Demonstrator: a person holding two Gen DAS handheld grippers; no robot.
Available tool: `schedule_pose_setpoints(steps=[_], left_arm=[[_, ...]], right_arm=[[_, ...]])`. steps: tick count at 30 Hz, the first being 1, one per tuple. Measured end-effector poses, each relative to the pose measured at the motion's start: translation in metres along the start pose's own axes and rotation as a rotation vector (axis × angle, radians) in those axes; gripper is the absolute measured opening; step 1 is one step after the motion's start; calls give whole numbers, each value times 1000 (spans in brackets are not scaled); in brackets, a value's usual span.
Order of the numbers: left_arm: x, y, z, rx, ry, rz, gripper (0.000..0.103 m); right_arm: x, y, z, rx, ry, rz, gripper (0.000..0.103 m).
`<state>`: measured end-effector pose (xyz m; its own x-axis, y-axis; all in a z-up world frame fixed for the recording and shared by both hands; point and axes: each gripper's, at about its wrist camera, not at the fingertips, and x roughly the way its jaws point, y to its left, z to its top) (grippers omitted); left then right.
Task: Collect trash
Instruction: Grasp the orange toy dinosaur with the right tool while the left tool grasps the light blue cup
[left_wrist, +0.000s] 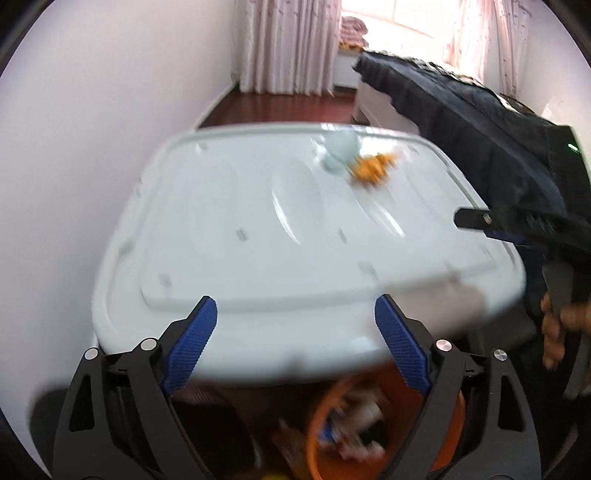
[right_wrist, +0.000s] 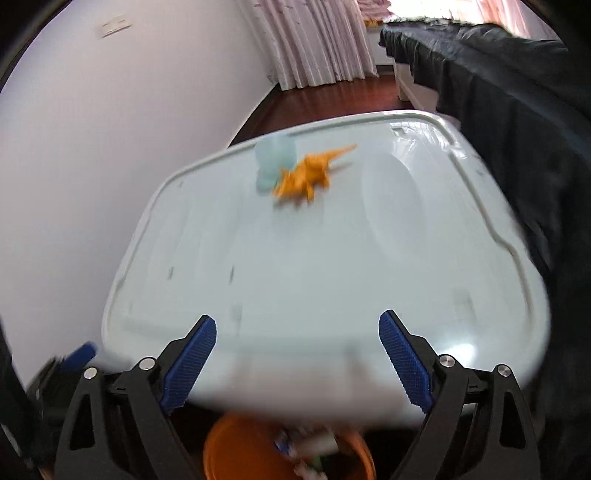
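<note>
An orange bin (left_wrist: 380, 435) holding several pieces of trash stands on the floor below the near edge of a white lid-like table top (left_wrist: 258, 229); it also shows in the right wrist view (right_wrist: 236, 450). My left gripper (left_wrist: 295, 343) is open and empty above the bin. My right gripper (right_wrist: 297, 354) is open and empty over the table's near edge (right_wrist: 295, 376); its fingers (left_wrist: 476, 219) show at the right of the left wrist view. An orange toy dinosaur (right_wrist: 306, 175) and a pale blue object (right_wrist: 273, 162) lie at the table's far side, blurred.
A white wall (left_wrist: 92, 129) runs along the left. A bed with a dark cover (left_wrist: 461, 110) stands at the right. Pink curtains (left_wrist: 291, 44) and red-brown floor (left_wrist: 280, 109) lie beyond the table.
</note>
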<state>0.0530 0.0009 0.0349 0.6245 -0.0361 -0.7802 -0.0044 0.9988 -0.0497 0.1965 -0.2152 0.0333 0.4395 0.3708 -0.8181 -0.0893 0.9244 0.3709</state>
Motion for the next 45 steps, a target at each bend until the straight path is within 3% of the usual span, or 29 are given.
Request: schedule_pose_setpoints(steps=[5,9,15,20,23,34,45], left_arm=[[31,28,10,-120,-8,40,85],[46,39,6,-181,66,1,85],[40,47,5,-208,43,-2,85],[40,46,3,-209,65,-31,85],[41,45,3,-199,66,-31,85],[41,40,-1,-194,64,-17,85],[43,32,-2,-160,64,3,85]], right_arm=[[66,-11,74,191,55,39,86],[103,-5,111,216,79,-40,81],[144,5,135,203,133,-171,76],[165,16,139,113,141,-294,65],[166,23,133,37,141,-328,65],[134,16,69,-236,118,-358,70],[130,21,47,-248,74,-326,74]])
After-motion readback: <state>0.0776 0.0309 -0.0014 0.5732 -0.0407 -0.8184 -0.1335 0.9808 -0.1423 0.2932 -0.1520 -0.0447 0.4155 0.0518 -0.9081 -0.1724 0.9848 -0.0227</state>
